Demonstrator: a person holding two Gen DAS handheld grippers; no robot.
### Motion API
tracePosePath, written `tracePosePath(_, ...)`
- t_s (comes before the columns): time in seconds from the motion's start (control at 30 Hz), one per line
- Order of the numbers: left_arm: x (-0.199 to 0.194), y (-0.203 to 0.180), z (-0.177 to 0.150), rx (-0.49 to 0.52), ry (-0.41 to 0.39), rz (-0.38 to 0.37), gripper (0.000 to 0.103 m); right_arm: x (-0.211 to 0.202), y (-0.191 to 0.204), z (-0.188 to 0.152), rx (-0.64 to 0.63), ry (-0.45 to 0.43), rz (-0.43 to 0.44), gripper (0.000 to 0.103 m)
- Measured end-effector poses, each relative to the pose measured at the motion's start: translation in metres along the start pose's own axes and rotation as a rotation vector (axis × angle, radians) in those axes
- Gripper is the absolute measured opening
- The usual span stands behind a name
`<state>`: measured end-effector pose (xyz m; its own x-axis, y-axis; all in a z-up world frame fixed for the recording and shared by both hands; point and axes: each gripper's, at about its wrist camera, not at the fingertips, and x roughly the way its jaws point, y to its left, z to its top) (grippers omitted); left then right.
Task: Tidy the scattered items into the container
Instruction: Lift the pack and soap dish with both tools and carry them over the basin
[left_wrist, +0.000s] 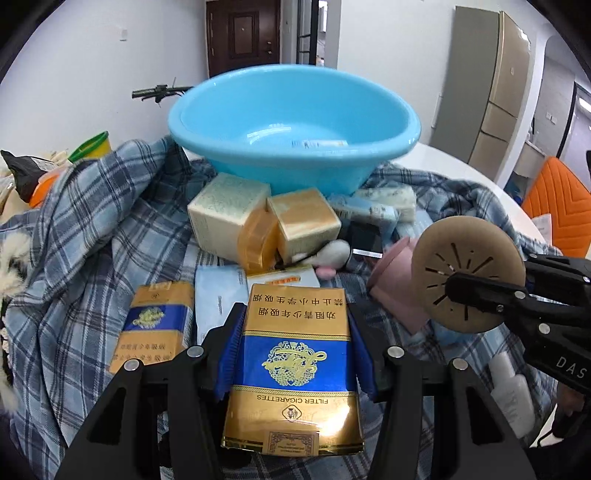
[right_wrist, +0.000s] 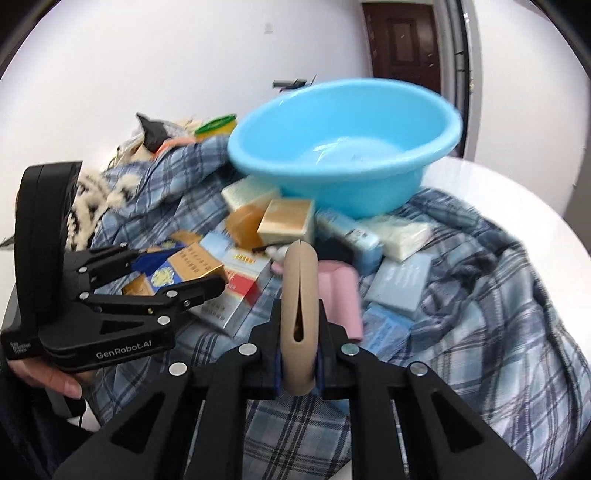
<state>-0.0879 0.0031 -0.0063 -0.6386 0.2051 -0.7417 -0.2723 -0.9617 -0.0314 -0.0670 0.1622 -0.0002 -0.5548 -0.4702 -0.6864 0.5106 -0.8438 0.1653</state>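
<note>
Jaws both clamped: left gripper (left_wrist: 295, 354) holds a cigarette pack (left_wrist: 295, 365), right gripper (right_wrist: 298, 354) a tan disc (right_wrist: 298, 321).

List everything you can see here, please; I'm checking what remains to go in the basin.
basin: one, light blue, back of the pile on the plaid cloth, nothing loose inside.
plaid cloth: one, blue and white, spread under the items.
cigarette pack: one, gold and blue, between the left gripper's pads.
second cigarette pack: one, gold and blue, lying left of it.
disc: one, tan, slotted, gripped at its edge by the right gripper.
cream box: one, in front of the basin.
gold box: one, beside the cream box.
pink cylinder: one, lying behind the disc.
white bottle: one, right edge.
left gripper: black, shut on the pack.
right gripper: black, shut on the disc.
</note>
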Motion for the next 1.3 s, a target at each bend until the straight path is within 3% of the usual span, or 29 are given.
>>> tracePosePath(0.3,-0.053,-0.005,0.051,-0.021,-0.222,0.036,0.055,-0.048,0.005,0.038,0.005,-0.200,-0.025,0.012)
tracePosePath(0.53,-0.093,0.000,0.066,-0.040,-0.344,0.070,0.055,-0.084,0.017,0.057,-0.024,-0.329,-0.071,0.012)
tracePosePath(0.97,-0.086,0.000,0.088,-0.026,-0.352,0.075,0.055,-0.094,0.016,0.073,-0.041,-0.369,-0.102,0.012)
tracePosePath(1.13,-0.071,0.008,0.120,-0.028,-0.374,0.069,0.055,-0.088,0.011,0.108,-0.074,-0.430,-0.143,0.012)
tracePosePath(1.3,-0.050,0.032,0.175,-0.082,-0.355,-0.006,0.055,-0.064,-0.009,0.153,-0.037,-0.421,-0.141,0.012)
